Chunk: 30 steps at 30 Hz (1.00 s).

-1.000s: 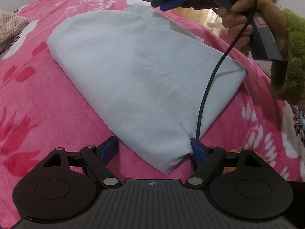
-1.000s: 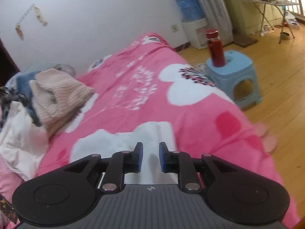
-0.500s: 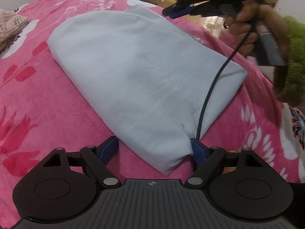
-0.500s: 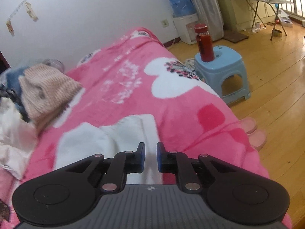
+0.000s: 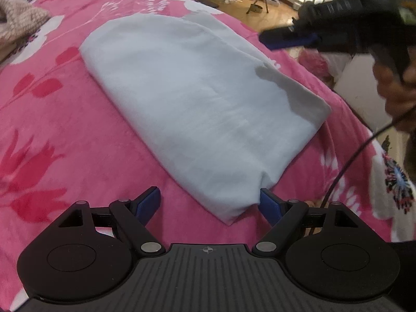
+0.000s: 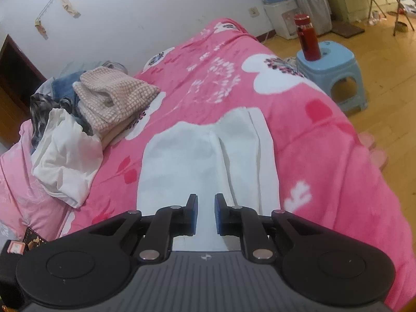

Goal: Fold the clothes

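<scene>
A pale, white-grey garment (image 5: 202,104) lies folded flat on the pink flowered blanket (image 5: 52,119) of the bed. It forms a long, thick pad, rounded at one end and coming to a narrow corner at the other, with a squared corner jutting out along one side. Its top face is smooth with only faint creases. In the right wrist view the same garment (image 6: 202,156) shows several layers, their edges running lengthwise as parallel folds along its right side.

Smooth matt cloth garment (image 5: 197,104), fleecy blanket (image 5: 52,130)
</scene>
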Each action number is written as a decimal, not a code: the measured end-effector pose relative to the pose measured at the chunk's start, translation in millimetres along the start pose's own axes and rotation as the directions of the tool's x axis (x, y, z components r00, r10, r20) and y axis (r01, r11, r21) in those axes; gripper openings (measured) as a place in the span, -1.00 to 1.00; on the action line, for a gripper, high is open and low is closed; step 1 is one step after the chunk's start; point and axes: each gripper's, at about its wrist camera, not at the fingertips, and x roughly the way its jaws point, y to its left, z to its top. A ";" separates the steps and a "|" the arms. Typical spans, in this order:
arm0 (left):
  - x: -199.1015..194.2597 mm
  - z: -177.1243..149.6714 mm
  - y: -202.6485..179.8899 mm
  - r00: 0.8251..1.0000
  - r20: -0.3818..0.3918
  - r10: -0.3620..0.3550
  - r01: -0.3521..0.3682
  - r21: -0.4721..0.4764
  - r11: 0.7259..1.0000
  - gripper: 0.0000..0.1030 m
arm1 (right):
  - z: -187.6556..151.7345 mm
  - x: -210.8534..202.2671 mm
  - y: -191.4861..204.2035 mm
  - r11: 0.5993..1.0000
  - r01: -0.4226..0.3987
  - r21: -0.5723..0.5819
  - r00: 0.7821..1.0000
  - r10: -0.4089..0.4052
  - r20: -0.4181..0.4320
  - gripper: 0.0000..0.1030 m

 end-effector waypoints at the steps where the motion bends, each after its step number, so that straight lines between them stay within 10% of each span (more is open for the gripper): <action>1: -3.0 -0.7 3.8 1.000 0.001 -0.003 0.003 -0.013 1.000 0.59 | -2.0 0.0 0.1 1.000 -0.001 0.006 1.000 0.001 -0.001 -0.71; 23: -37.9 -17.7 28.4 0.993 0.117 -0.026 0.036 -0.086 0.996 0.59 | -39.5 -43.6 7.0 0.971 0.203 -0.122 0.979 -0.202 0.027 -0.71; 30: -43.6 -10.4 27.7 0.984 0.174 -0.043 0.062 -0.104 0.993 0.59 | -54.5 -66.2 15.5 0.960 0.154 -0.233 0.988 -0.156 0.007 -0.71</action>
